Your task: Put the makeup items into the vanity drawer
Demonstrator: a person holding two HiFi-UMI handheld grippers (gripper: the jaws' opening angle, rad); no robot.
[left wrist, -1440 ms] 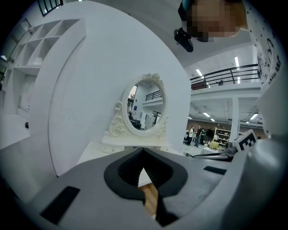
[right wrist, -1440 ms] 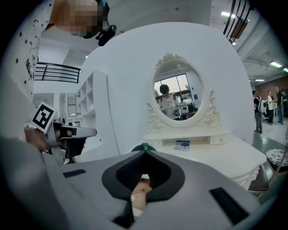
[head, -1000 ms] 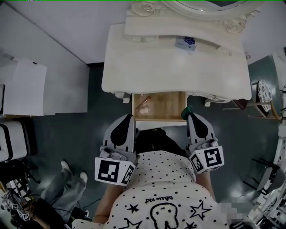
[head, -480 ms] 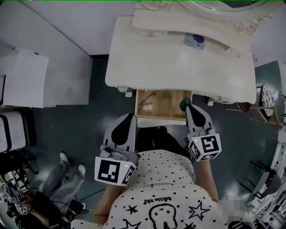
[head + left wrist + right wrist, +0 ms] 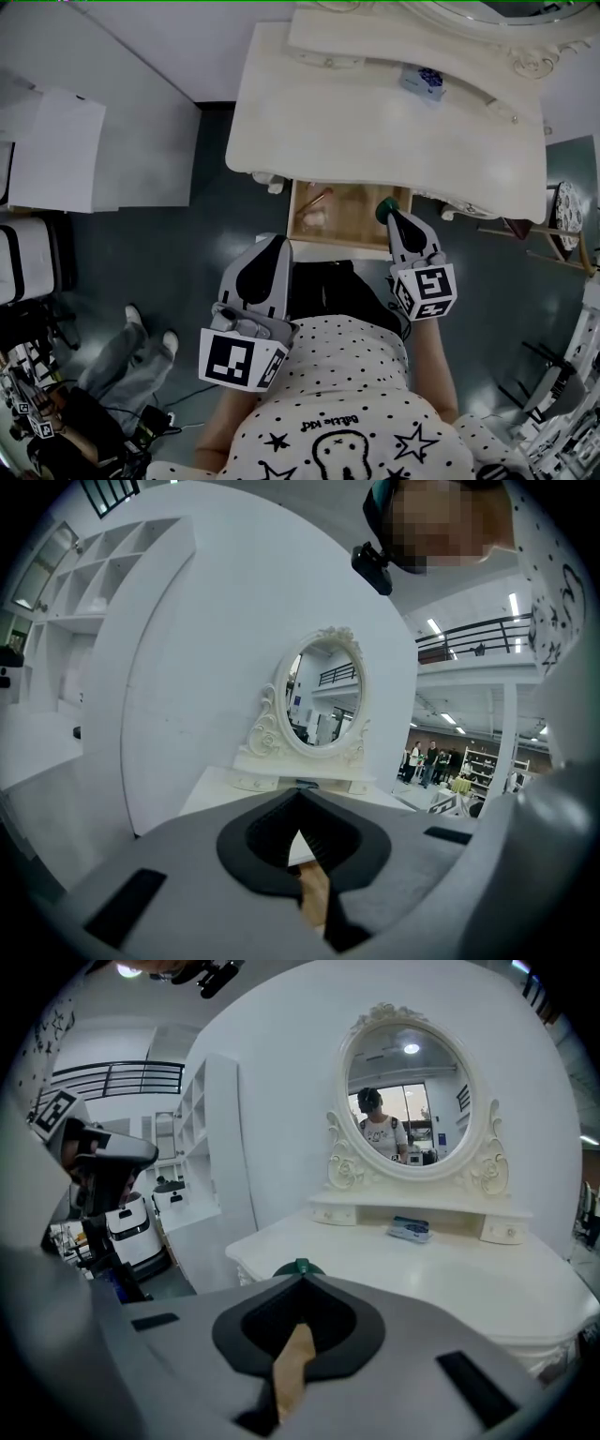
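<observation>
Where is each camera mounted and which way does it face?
Head view: on the person's head, steeply down at vanity, open drawer, left gripper, right gripper, dotted shirt.
Left gripper view: on that gripper, along shut fingers toward the mirror; shirt at right.
Right gripper view: on that gripper, along fingers shut on a green item, toward the mirror.
Both gripper views share the mirror.
</observation>
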